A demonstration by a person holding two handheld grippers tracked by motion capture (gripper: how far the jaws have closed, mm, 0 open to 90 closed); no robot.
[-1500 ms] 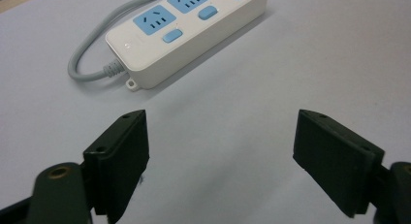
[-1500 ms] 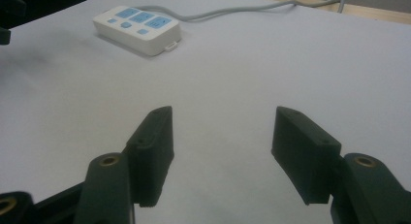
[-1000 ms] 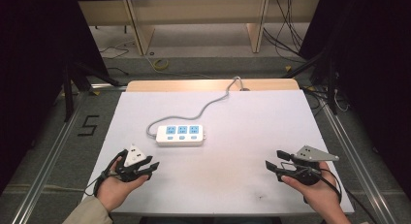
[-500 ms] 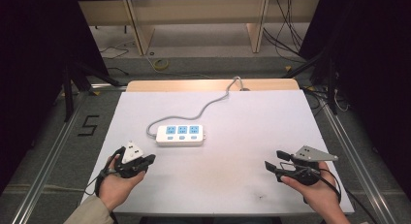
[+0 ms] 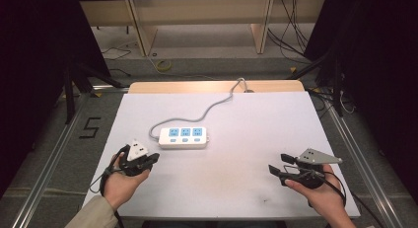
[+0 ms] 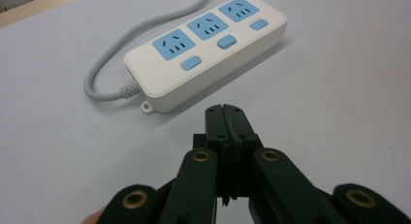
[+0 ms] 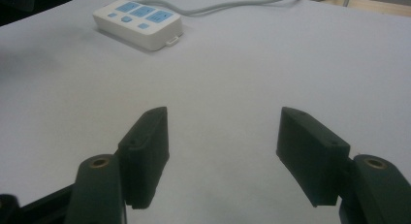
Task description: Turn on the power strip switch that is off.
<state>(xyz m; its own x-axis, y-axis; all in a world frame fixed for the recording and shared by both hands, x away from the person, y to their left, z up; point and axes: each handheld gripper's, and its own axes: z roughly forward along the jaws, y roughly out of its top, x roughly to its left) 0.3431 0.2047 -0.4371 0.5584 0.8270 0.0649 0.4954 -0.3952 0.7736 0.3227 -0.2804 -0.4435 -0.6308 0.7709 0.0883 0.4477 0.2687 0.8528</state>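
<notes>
Left gripper (image 6: 228,112), jaws just closed on nothing, aims at the power strip (image 5: 183,137) lying at its two o'clock, probably to press a switch; right gripper (image 7: 223,151) rests open.

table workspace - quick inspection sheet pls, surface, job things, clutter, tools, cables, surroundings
surface: white table top, faint smudges near the front edge
job's things: white power strip with three blue sockets, lying flat, untouched
clutter: nothing seen
grippers: left tool shut on nothing, aimed at the strip; right tool open, nothing between its jaws
cables: grey cord runs from the strip off the far edge
surroundings: wooden shelving, loose floor cables, dark curtains at the sides
</notes>
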